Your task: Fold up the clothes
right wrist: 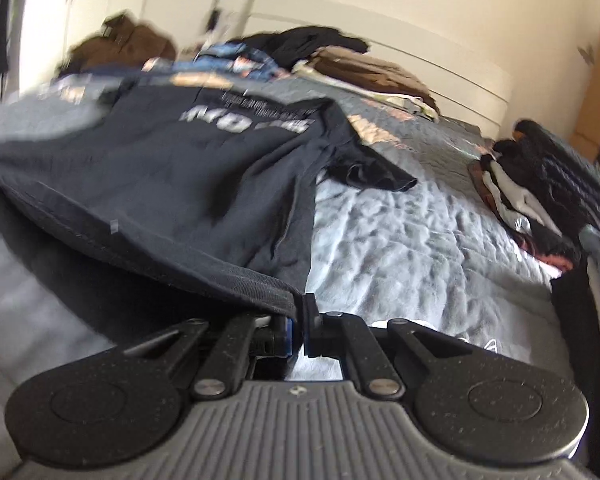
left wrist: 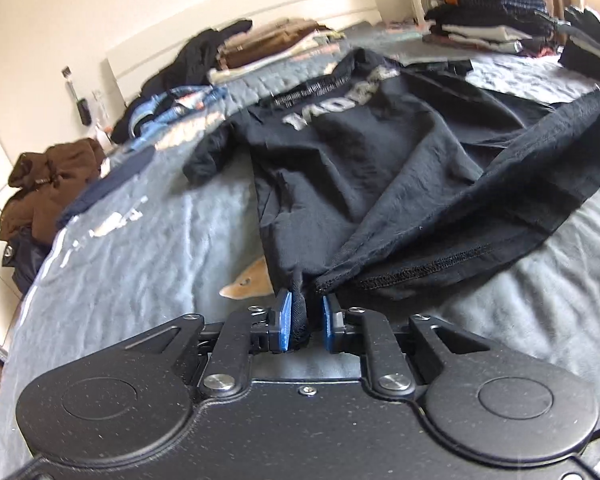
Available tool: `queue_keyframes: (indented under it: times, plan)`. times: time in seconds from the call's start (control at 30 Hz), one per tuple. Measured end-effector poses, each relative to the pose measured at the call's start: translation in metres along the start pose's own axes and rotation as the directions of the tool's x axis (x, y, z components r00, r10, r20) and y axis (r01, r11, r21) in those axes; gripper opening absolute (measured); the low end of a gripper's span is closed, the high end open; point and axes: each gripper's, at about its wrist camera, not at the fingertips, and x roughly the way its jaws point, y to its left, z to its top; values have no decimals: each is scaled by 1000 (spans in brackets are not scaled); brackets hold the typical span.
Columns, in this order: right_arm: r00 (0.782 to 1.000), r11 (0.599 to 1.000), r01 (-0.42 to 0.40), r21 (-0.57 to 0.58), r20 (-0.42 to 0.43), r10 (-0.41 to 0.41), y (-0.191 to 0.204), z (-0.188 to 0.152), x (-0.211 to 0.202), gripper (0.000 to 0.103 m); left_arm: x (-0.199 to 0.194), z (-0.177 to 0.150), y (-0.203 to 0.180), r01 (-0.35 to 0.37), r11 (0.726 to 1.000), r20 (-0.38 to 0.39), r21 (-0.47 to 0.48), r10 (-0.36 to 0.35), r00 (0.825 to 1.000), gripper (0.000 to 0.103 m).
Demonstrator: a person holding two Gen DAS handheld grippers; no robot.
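Two grippers, both clamped on the same black t-shirt (left wrist: 340, 152). Our left gripper (left wrist: 305, 322) has its blue pads (left wrist: 286, 320) nearly closed w/ a bunched corner of the hem pinched between them; a small gap shows beside the right pad, but cloth is clearly held. Our right gripper (right wrist: 302, 324) has its fingers almost together, and the stitched hem edge of the shirt (right wrist: 160, 184) runs right into them from the left, so it's gripped at that corner too.

From the left wrist view, the hem stretches up and off to the right in a taut band, lifted off the bed, while the rest of the shirt lies crumpled on the grey quilted bedspread (left wrist: 140, 260), print side showing, white lettering near the collar end. One sleeve is folded under at the left. An orange-tan patch (left wrist: 248, 282) peeks out just beside the left pad, partly under the shirt; can't tell what it is.

Farther out: a brown garment (left wrist: 48, 184) heaped at the bed's left edge, blue denim (left wrist: 180, 108) and a dark-and-brown pile by the white headboard (right wrist: 420, 52), and a stack of folded clothes (left wrist: 488, 16) at far right. Right wrist view is blurred; a small black piece (right wrist: 372, 174) lies just beside the shirt's sleeve.
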Motion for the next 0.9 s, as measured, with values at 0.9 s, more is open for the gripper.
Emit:
queue_keyframes:
  times: [0.9]
  plan:
    - [997, 932, -76, 354, 37, 68, -48, 0, 3, 5, -1, -2, -69, -10, 944, 78, 329, -17, 997, 51]
